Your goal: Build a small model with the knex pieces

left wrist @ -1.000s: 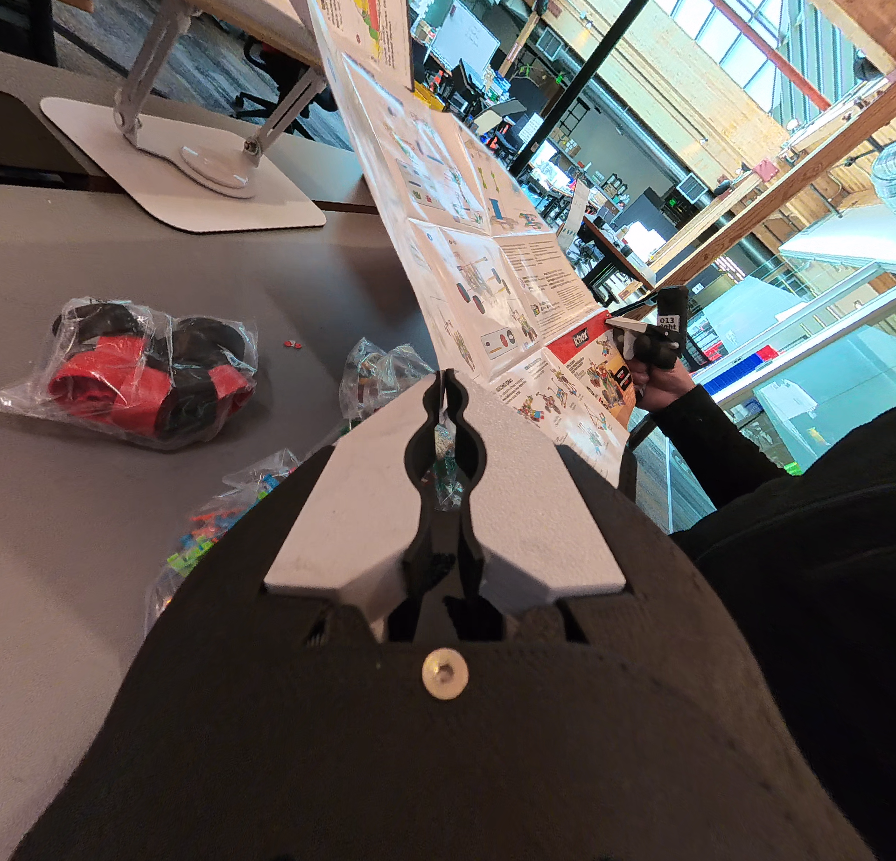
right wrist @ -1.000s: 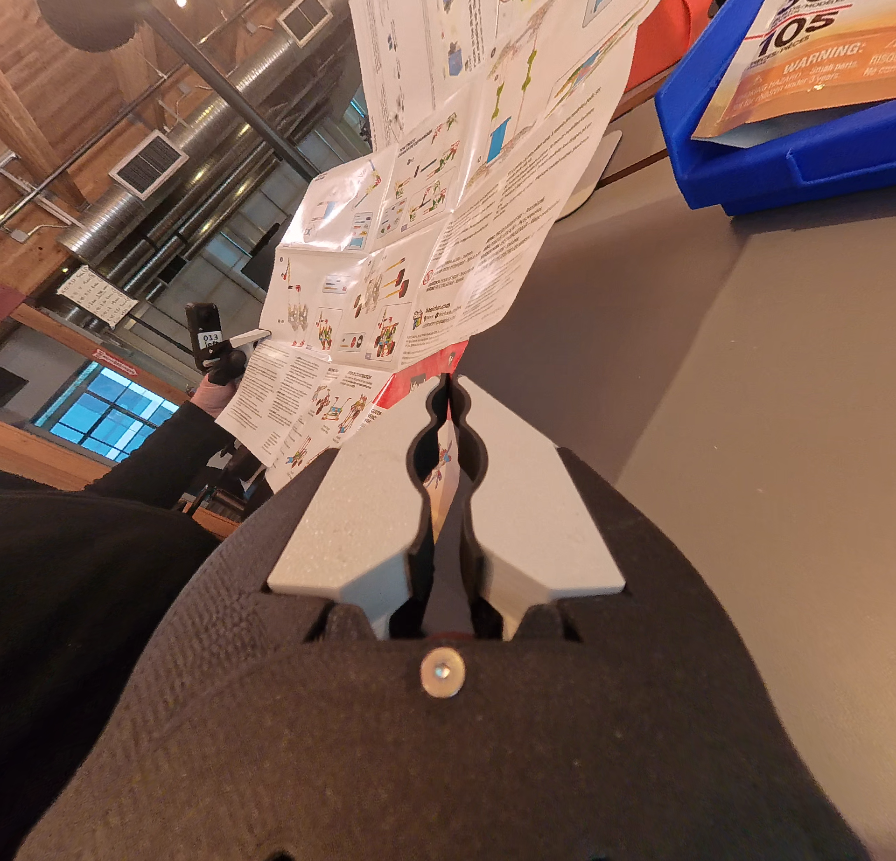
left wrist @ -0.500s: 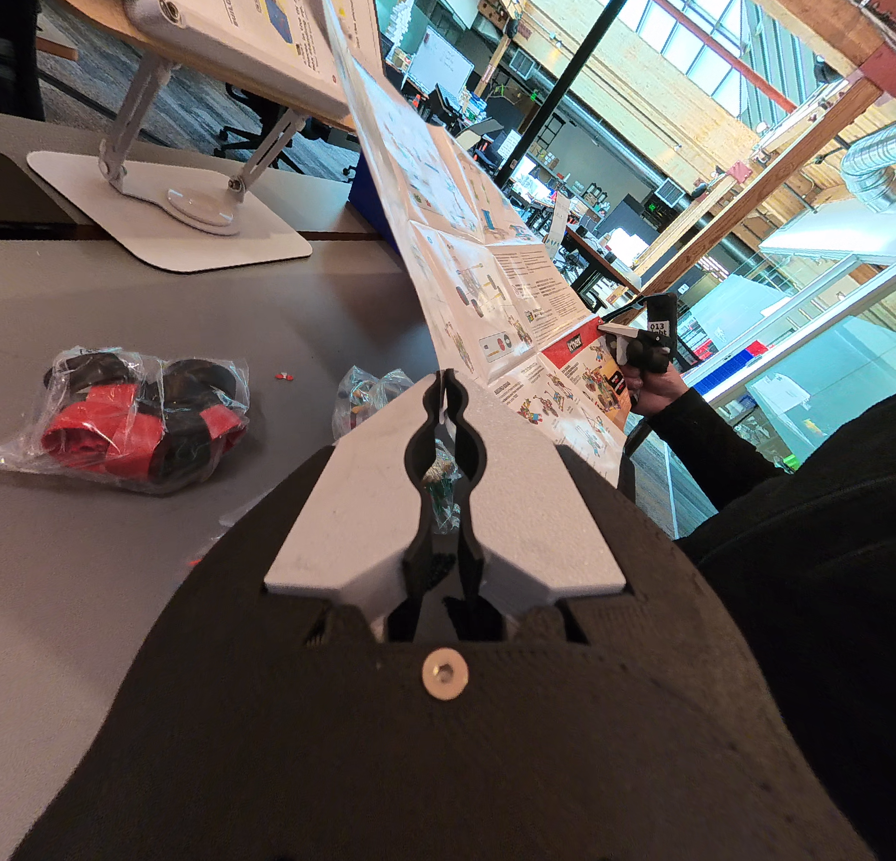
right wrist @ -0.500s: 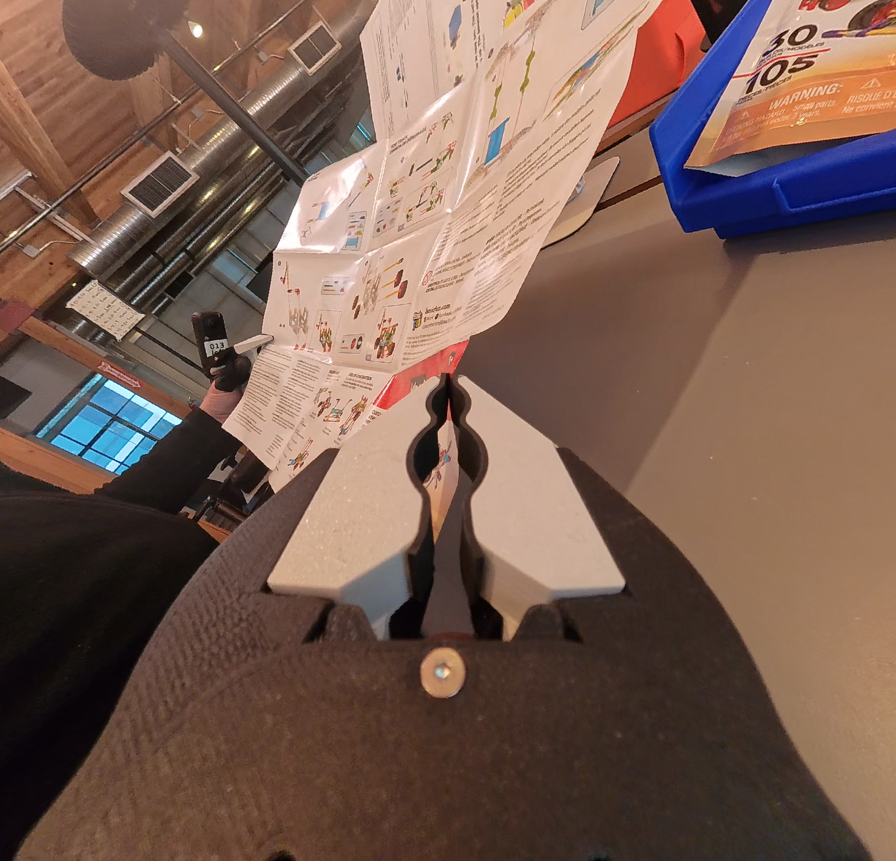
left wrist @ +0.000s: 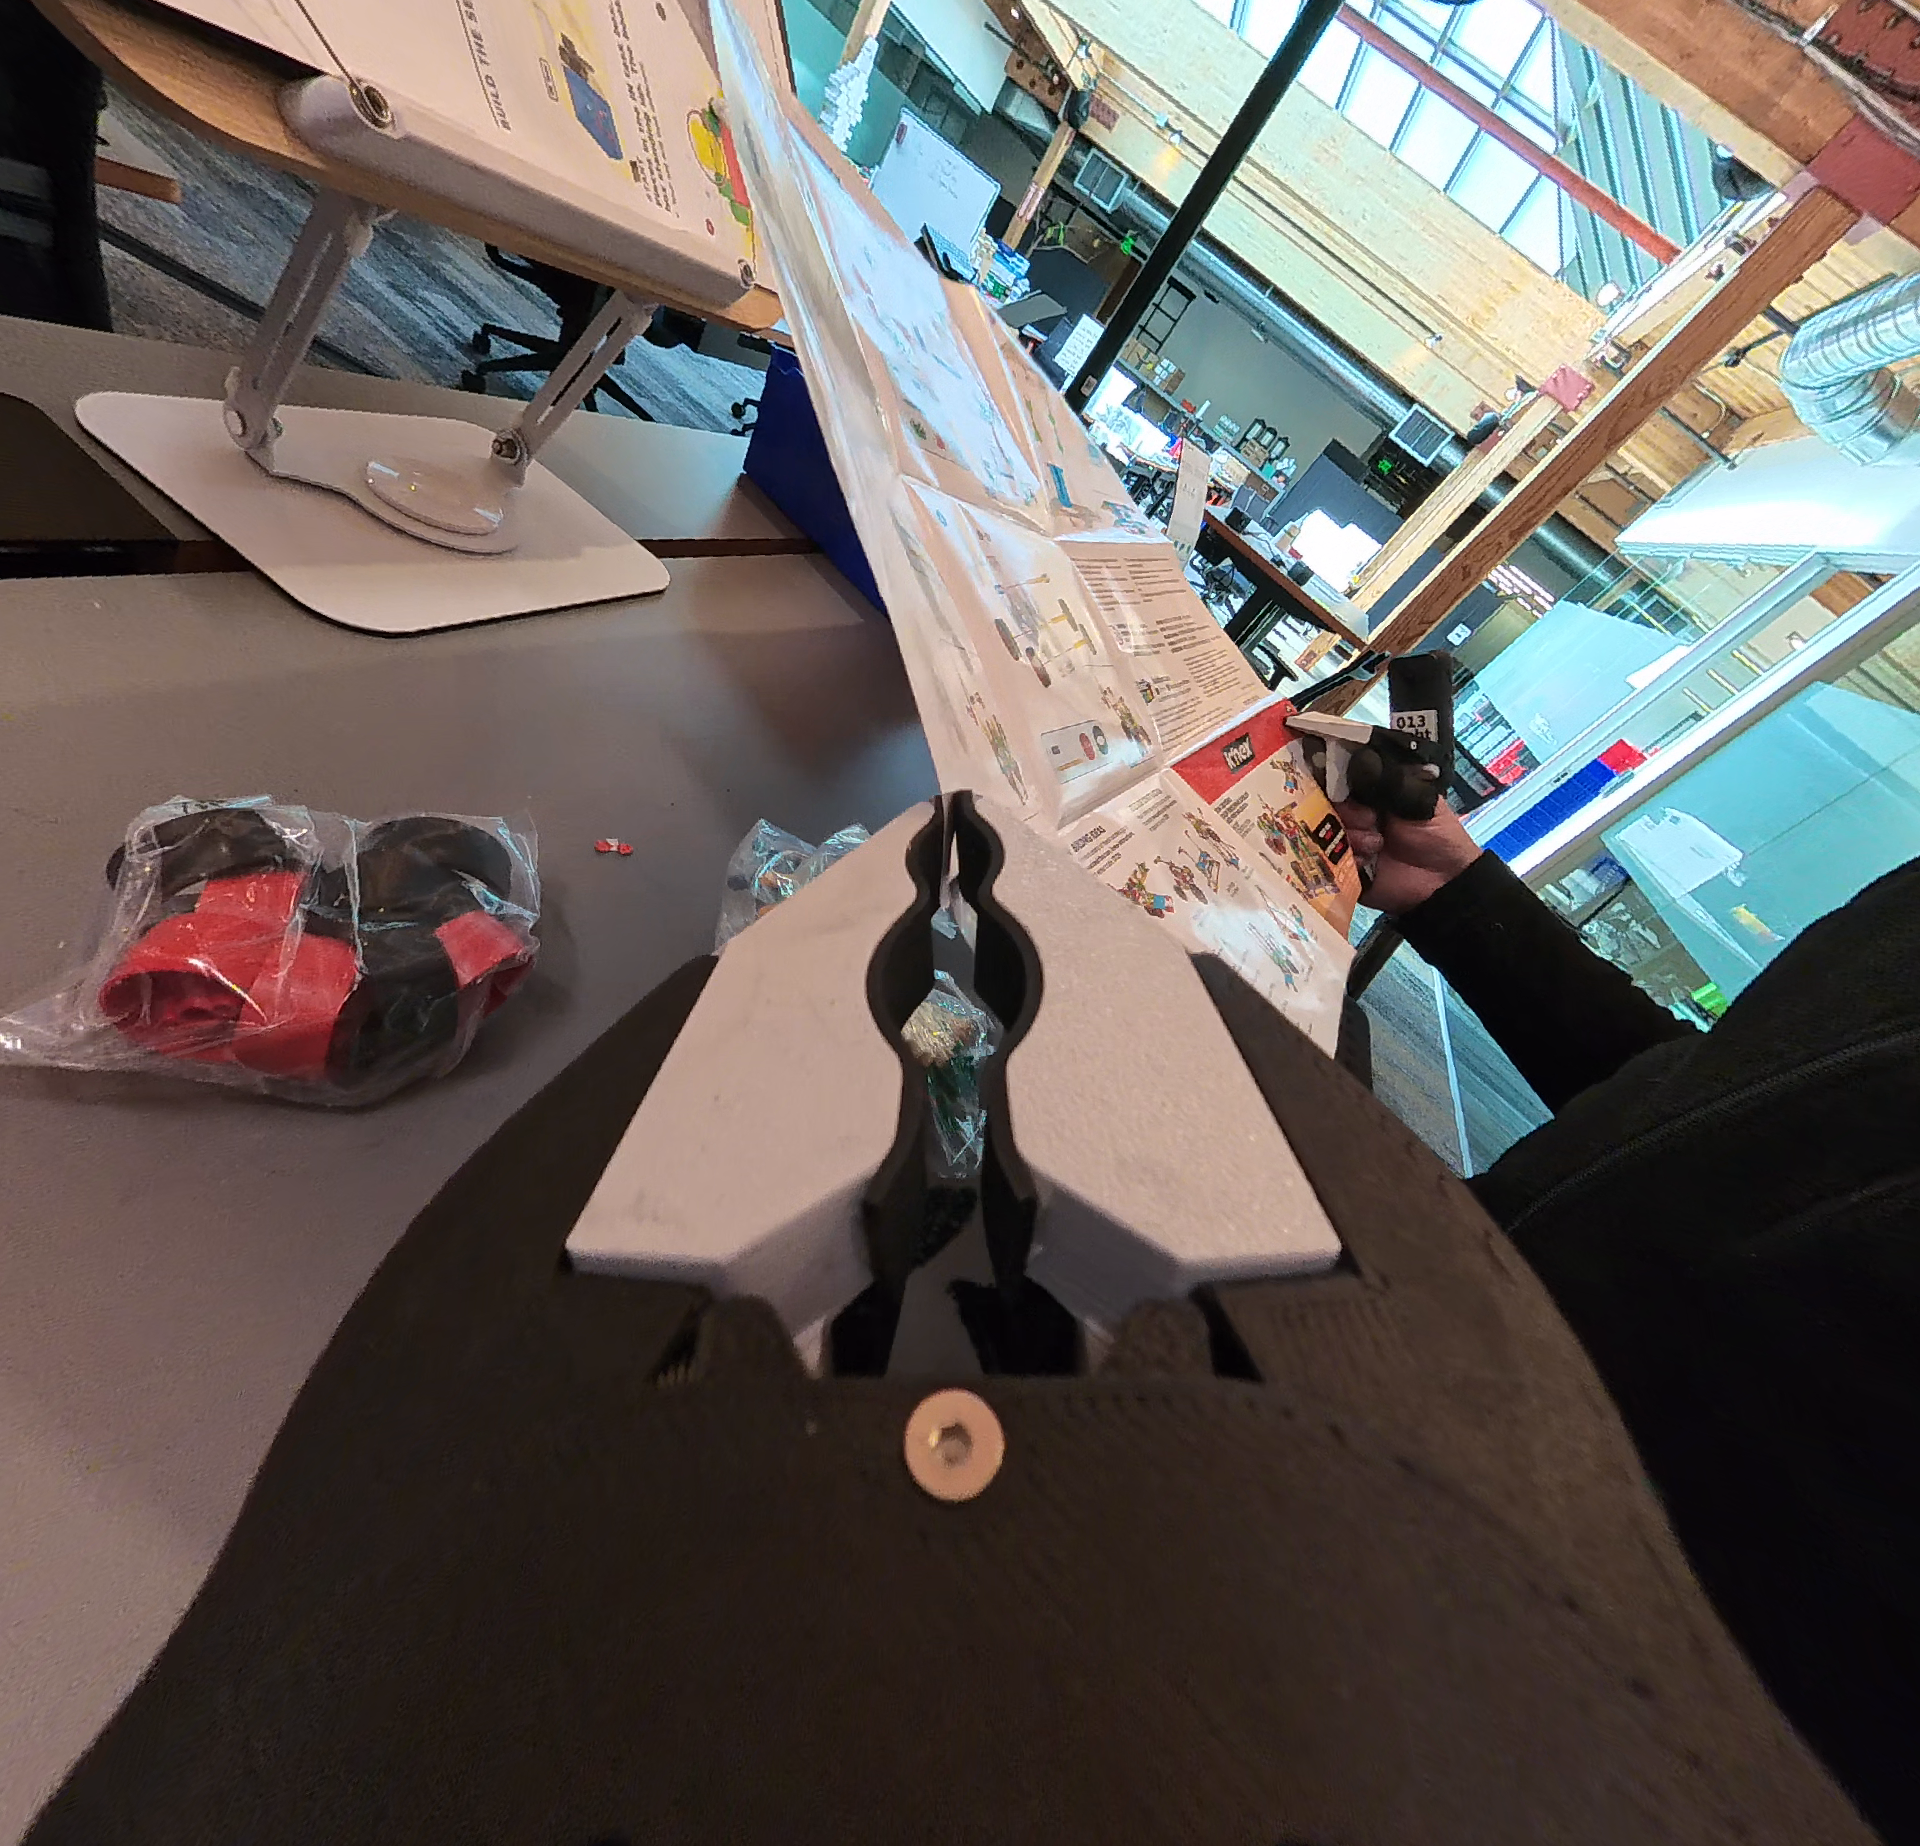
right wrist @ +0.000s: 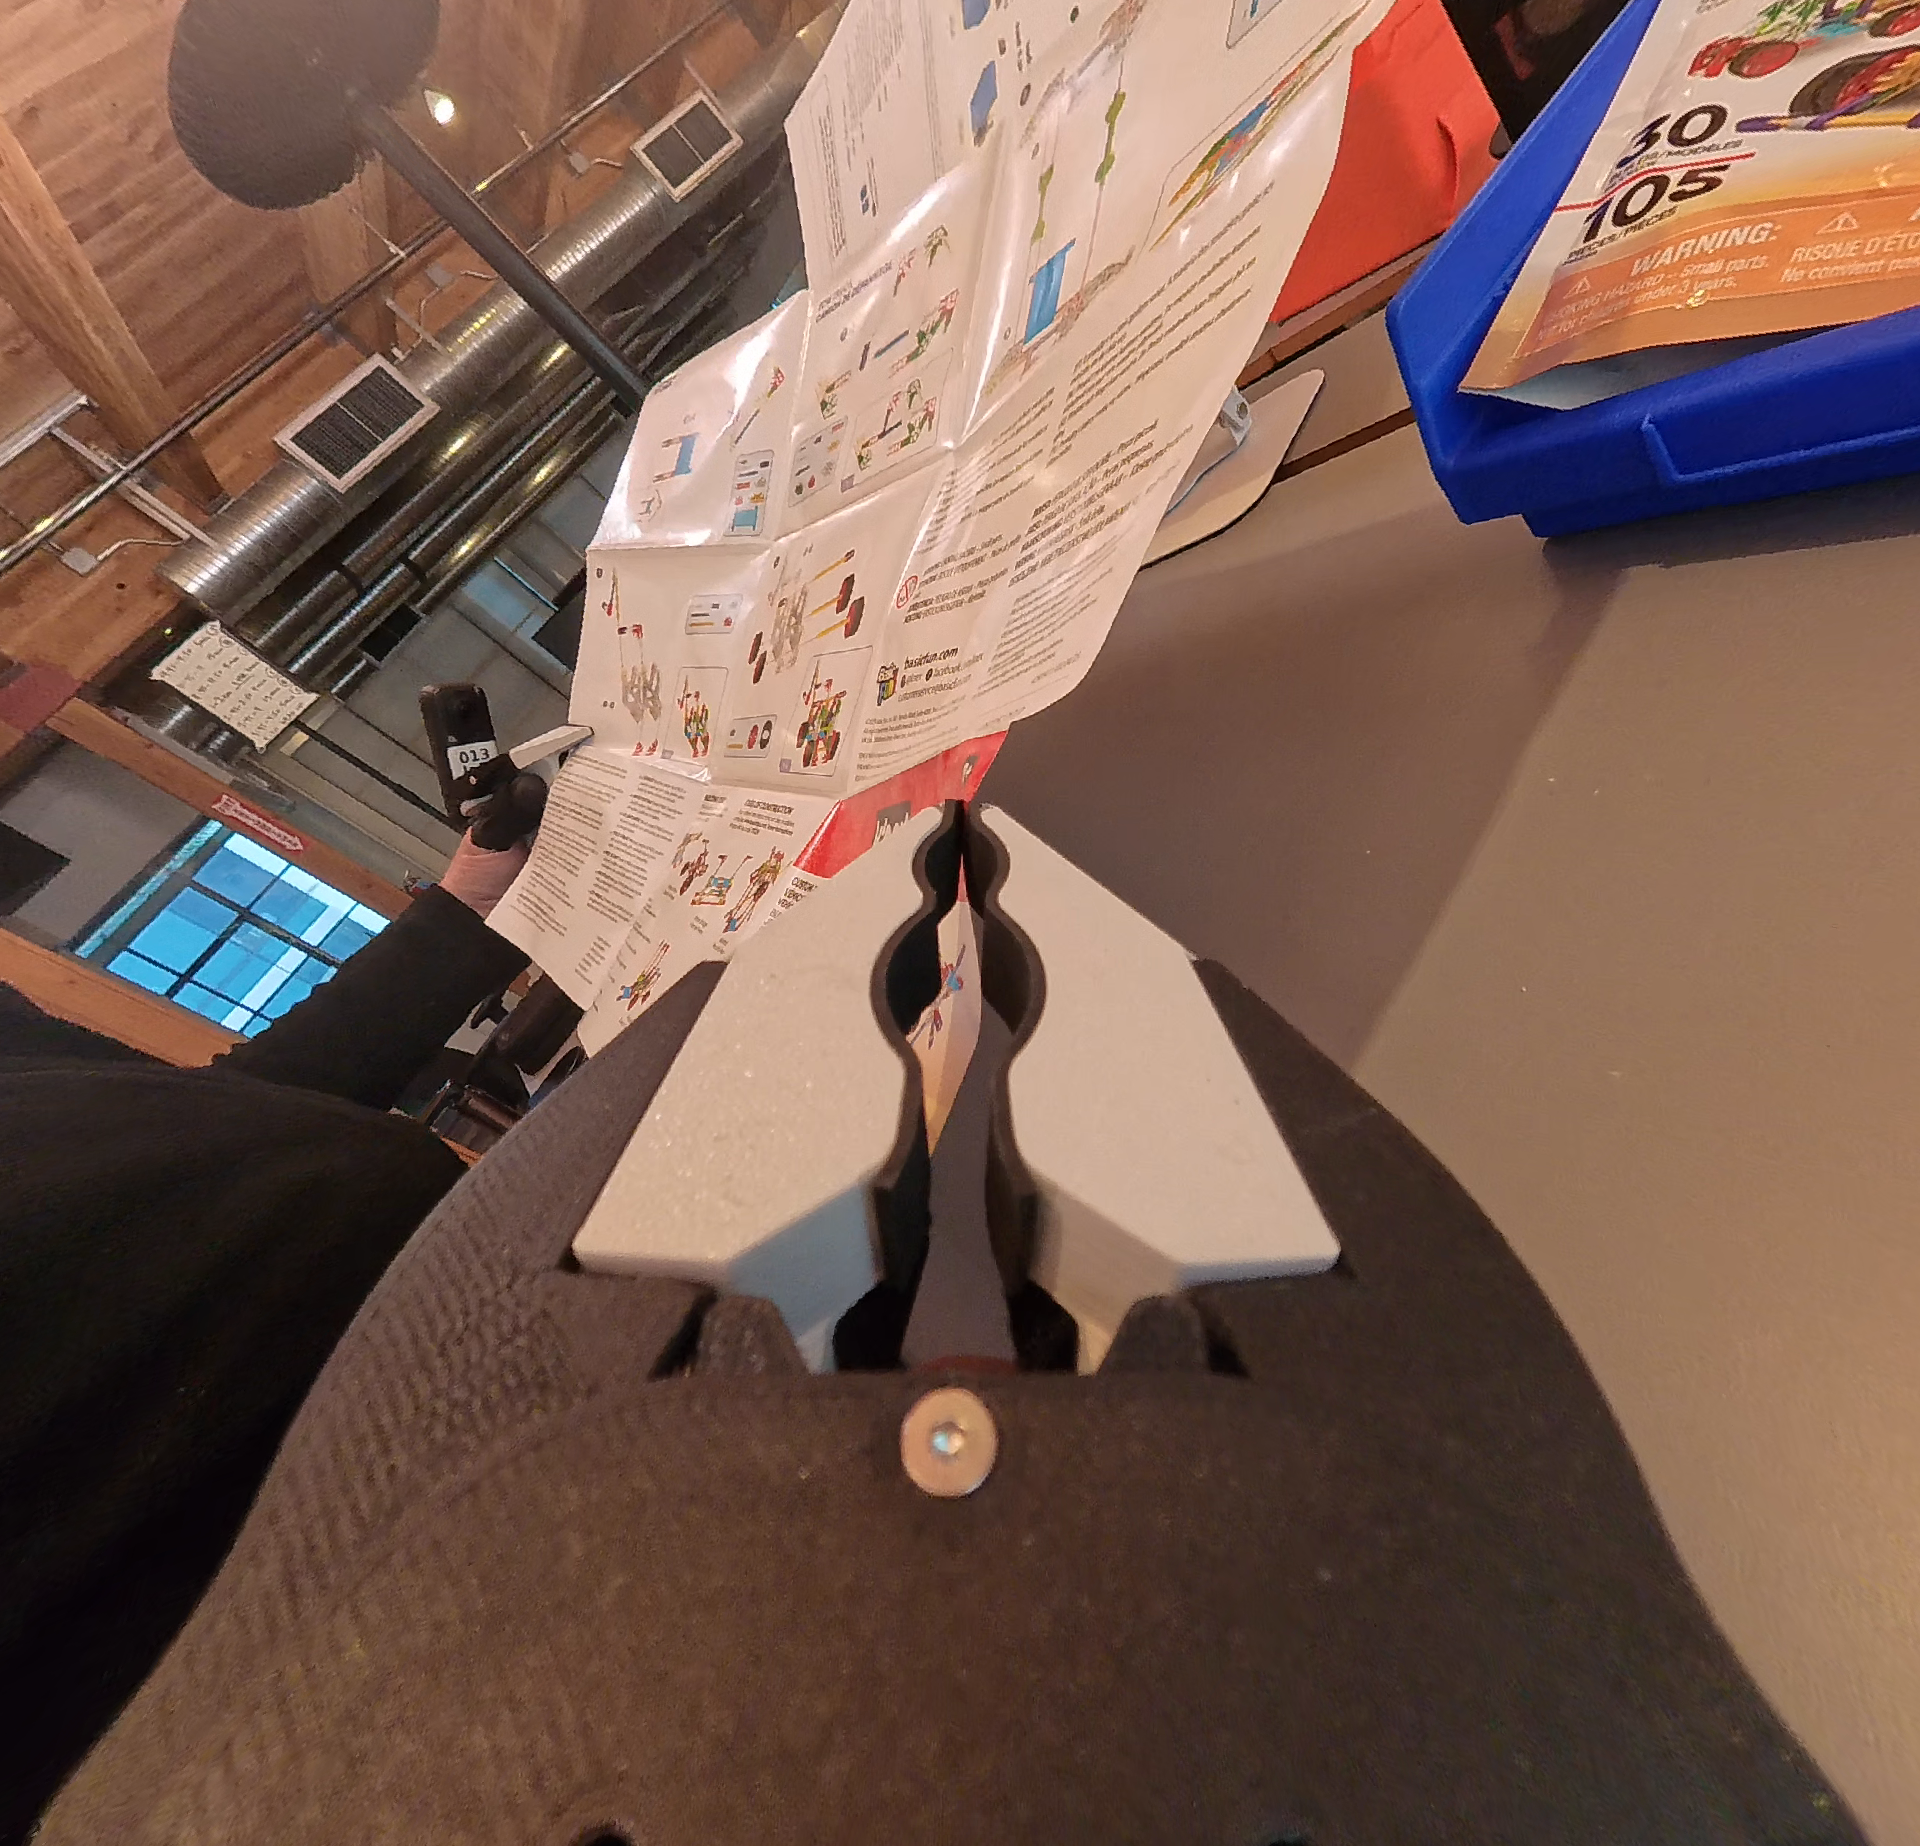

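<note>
The grey flat-topped desk (left wrist: 312,716) carried the loose items, and the large white fold-creased paper instruction sheet (right wrist: 935,508) hung above it, spread between two grip points. In the right wrist view, a blue plastic bin (right wrist: 1662,414) sat at the far right of the desk with a printed orange-and-white card resting in it. In the left wrist view, a white tilting stand with a flat base plate (left wrist: 395,508) stood at the rear left and bore another printed sheet on its wooden board. A clear plastic bag of red and black wheel-like parts (left wrist: 301,955) lay on the desk, well apart from the sheet; a smaller clear bag of small coloured pieces (left wrist: 779,861) lay just beside the near gripper tips.

The left hand-held gripper (left wrist: 953,809) was clamped on the lower edge of the sheet, its white fingers (left wrist: 810,1027) pressed together on the paper. The right hand-held gripper (right wrist: 961,820) was likewise closed on the red-printed corner of the same sheet.

Judged from these views, the step in hand was holding the sheet spread. To do this well:
1. Both grips should be kept closed on the paper margin.
2. Tension should be even and light; hard pulling risks a tear at the creases.
3. The two grip points should be held level so that the sheet hangs flat.
</note>
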A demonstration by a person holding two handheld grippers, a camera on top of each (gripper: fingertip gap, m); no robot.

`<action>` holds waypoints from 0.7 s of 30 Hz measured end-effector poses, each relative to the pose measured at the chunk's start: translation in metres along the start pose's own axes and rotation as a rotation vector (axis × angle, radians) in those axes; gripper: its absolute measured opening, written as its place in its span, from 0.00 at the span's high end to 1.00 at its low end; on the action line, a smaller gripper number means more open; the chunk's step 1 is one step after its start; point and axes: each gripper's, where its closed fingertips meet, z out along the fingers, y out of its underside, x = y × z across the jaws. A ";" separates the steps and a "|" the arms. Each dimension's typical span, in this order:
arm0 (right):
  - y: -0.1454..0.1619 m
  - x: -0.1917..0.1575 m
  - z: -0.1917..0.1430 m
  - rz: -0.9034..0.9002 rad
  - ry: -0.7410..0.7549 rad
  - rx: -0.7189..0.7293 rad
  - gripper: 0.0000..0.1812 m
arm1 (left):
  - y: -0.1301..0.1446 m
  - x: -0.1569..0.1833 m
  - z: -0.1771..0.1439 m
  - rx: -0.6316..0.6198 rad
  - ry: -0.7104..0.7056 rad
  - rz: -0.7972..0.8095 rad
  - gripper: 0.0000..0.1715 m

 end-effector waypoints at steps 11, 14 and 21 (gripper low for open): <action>-0.006 -0.003 -0.003 -0.012 -0.003 0.021 1.00 | -0.005 0.001 0.003 0.028 0.007 0.013 1.00; -0.008 -0.004 -0.004 -0.016 -0.006 0.029 1.00 | -0.006 0.001 0.004 0.034 0.009 0.015 1.00; -0.015 -0.007 -0.008 -0.032 -0.004 0.050 1.00 | -0.008 0.002 0.010 0.040 0.013 0.026 1.00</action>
